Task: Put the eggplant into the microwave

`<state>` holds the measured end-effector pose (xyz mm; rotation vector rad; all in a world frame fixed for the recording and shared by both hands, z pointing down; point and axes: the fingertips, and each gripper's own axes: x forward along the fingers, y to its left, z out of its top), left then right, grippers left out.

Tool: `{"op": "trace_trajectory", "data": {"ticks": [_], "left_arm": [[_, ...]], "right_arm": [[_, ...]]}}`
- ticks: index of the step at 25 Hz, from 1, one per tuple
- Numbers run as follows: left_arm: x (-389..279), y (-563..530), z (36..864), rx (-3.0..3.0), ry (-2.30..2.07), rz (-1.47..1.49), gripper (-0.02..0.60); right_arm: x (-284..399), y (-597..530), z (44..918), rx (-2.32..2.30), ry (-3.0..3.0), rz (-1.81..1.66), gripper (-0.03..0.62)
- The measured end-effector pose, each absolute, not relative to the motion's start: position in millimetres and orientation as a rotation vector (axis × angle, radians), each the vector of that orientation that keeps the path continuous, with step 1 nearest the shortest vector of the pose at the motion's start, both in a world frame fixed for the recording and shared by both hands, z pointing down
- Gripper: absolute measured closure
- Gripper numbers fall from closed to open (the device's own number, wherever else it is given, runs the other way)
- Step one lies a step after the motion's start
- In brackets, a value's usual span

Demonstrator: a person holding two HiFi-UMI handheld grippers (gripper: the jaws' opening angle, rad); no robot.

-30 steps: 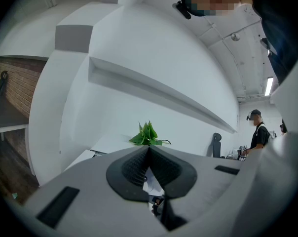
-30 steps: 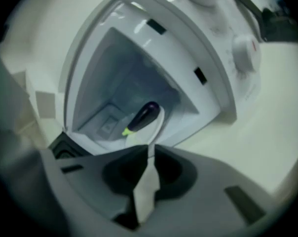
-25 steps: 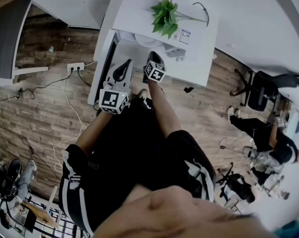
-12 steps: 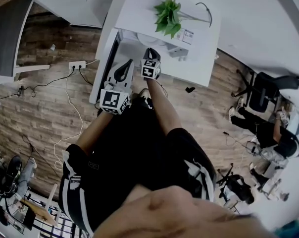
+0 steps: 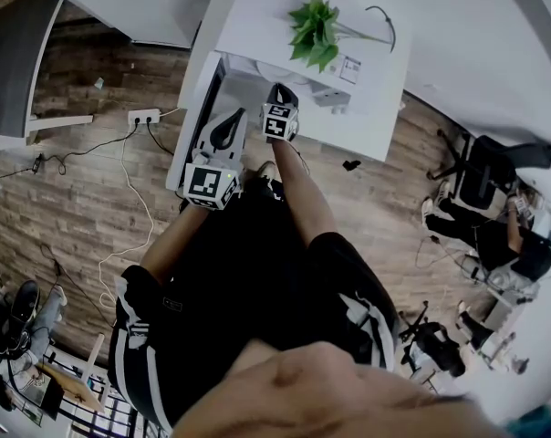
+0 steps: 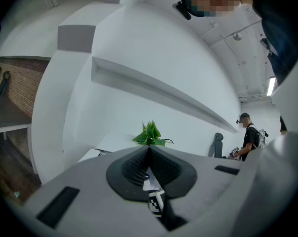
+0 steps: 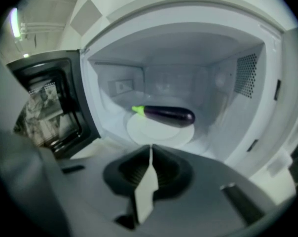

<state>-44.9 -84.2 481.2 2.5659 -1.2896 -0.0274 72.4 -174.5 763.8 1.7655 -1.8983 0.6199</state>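
A dark purple eggplant (image 7: pixel 168 115) with a green stem lies on the white turntable plate (image 7: pixel 159 132) inside the open microwave (image 7: pixel 247 83). My right gripper (image 7: pixel 150 148) sits just outside the opening, pointing at the eggplant, shut with nothing between its jaws. In the head view the right gripper (image 5: pixel 280 94) is at the front of the microwave (image 5: pixel 367 117); the eggplant is hidden there. My left gripper (image 5: pixel 237 115) hovers to its left by the open door, also shut and holding nothing; in its own view the left gripper (image 6: pixel 149 148) faces the white wall.
The dark microwave door (image 7: pixel 45 107) stands open to the left. A green plant (image 5: pixel 314 31) sits on top of the microwave. A power strip (image 5: pixel 143 117) and cables lie on the wooden floor. Another person (image 6: pixel 248 135) stands far right.
My right gripper has shifted slightly left towards the microwave opening and rolled, its marker cube turning. The left gripper has stayed put.
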Motion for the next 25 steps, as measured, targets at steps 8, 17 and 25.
{"op": "trace_trajectory", "data": {"ticks": [8,17,25], "left_arm": [[-41,-88,486,2.56,-1.29,-0.016,0.552],[-39,-88,485,2.565,-1.29,-0.006,0.552],[-35,-84,479,2.581,-1.28,-0.019,0.552]], "right_arm": [[82,-188,767,1.763,-1.892,0.626,0.556],[86,-195,765,1.768,-1.896,0.629,0.556],[91,-180,745,1.798,-1.924,0.651,0.556]]}}
